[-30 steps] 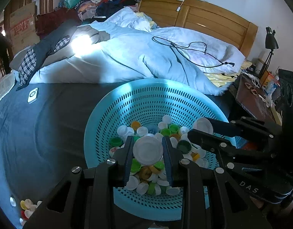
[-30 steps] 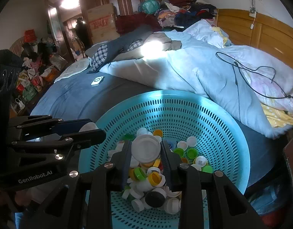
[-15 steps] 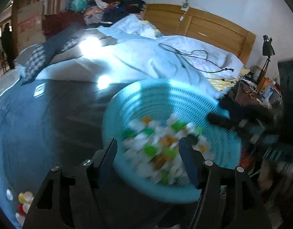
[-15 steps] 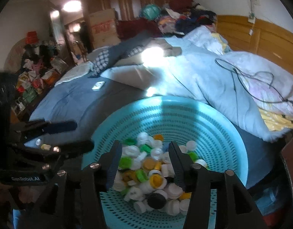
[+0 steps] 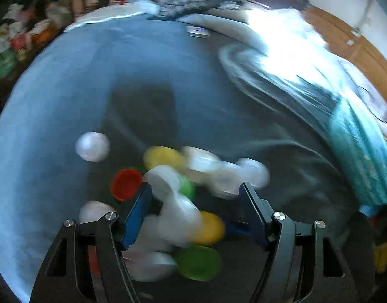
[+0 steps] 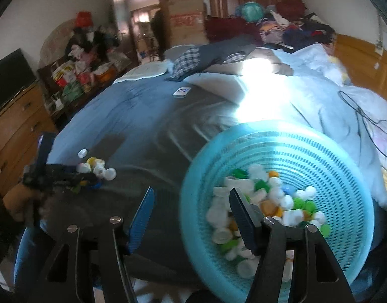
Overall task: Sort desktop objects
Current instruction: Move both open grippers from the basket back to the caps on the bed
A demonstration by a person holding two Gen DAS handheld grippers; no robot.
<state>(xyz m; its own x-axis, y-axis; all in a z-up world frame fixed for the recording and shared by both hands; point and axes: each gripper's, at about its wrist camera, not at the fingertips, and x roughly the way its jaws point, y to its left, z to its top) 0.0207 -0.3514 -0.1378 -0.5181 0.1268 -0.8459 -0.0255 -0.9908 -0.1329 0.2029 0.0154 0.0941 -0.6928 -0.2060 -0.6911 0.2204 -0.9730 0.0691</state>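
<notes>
Operator: Jaws status?

Technician: Left gripper point(image 5: 196, 202) and right gripper point(image 6: 190, 209) have just been opening; both part-open, empty. Left hangs over the loose caps point(image 5: 173, 192), beside the basket point(image 6: 344, 156).

Operator: Risk?

Technician: Crowded caps; closing may pinch several or scatter them.

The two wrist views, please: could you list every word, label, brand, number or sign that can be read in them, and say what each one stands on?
No text can be read in either view.
Cardboard box: red print, too blurred to read.
White device: a blue round mark, no letters legible.
Packets: print too small to read.
Left wrist view: motion-blurred, no lettering visible.
</notes>
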